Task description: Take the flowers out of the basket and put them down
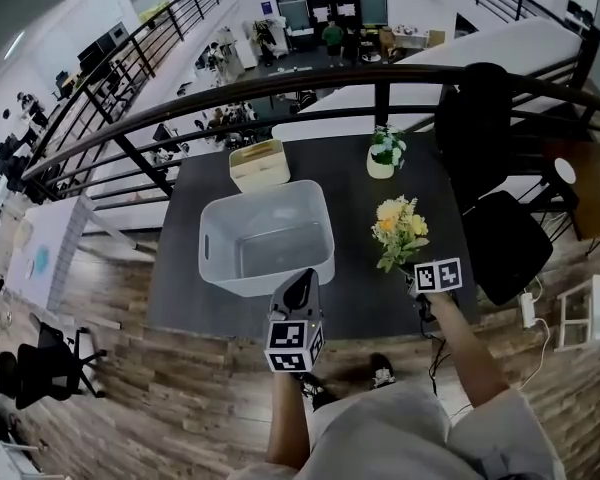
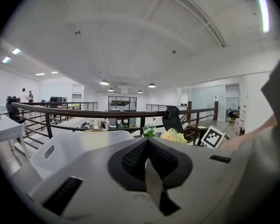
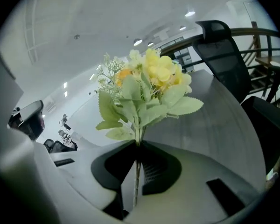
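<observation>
Dark tabletop beside a black railing, with an open office floor below. A white basket sits at the tabletop's near left, close to its near edge. Behind it, at the far edge, is a cream box, and a small potted plant stands further right along that edge.

The flowers, a yellow and orange bunch with pale green leaves, are outside the basket, to its right, over the near right part of the tabletop. The right gripper has its jaws clamped on the thin stem, the blooms pointing toward the far edge. I cannot tell if the bunch touches the tabletop.

The left gripper hangs at the basket's near wall, its jaws together on nothing.

A black chair stands off the right edge.
</observation>
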